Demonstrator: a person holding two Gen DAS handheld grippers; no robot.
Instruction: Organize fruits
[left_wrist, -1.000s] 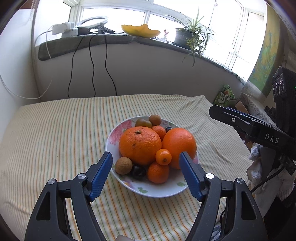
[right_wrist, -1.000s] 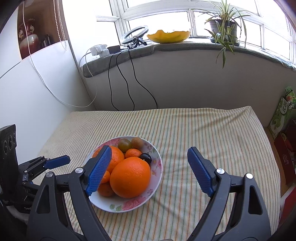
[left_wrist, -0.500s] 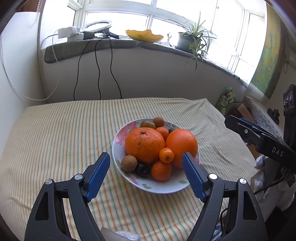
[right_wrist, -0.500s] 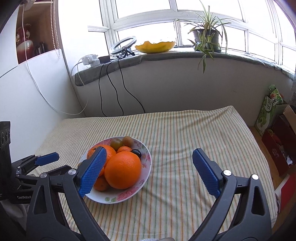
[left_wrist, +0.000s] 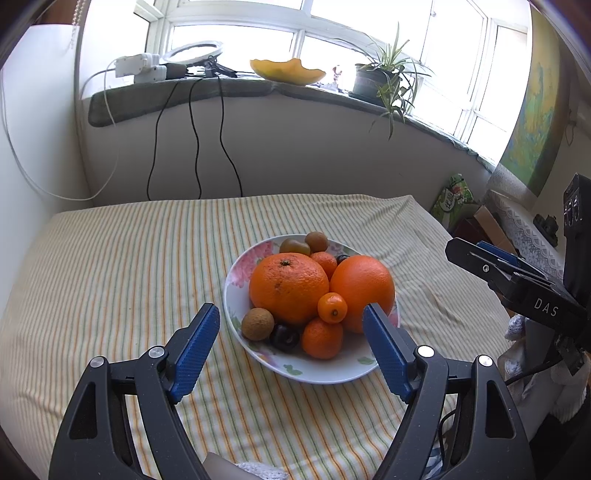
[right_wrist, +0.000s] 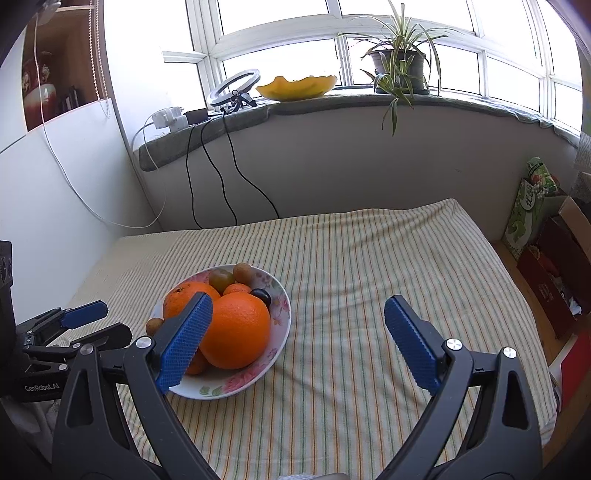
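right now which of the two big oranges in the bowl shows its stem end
The left big orange, whose dark stem scar faces up; the right big orange shows only smooth peel.

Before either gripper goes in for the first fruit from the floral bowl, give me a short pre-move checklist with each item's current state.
1. Left gripper empty, jaws apart: ok.
2. Right gripper empty, jaws apart: ok.
3. All fruit inside the floral bowl, none on the striped cloth: ok.
4. Small fruit reachable from above: the kumquat sits on top between the two large oranges and: ok.
5. Free cloth to set fruit down, right of the bowl in the right wrist view: ok.
6. Sorting containers for the fruit: none visible: cannot tell.
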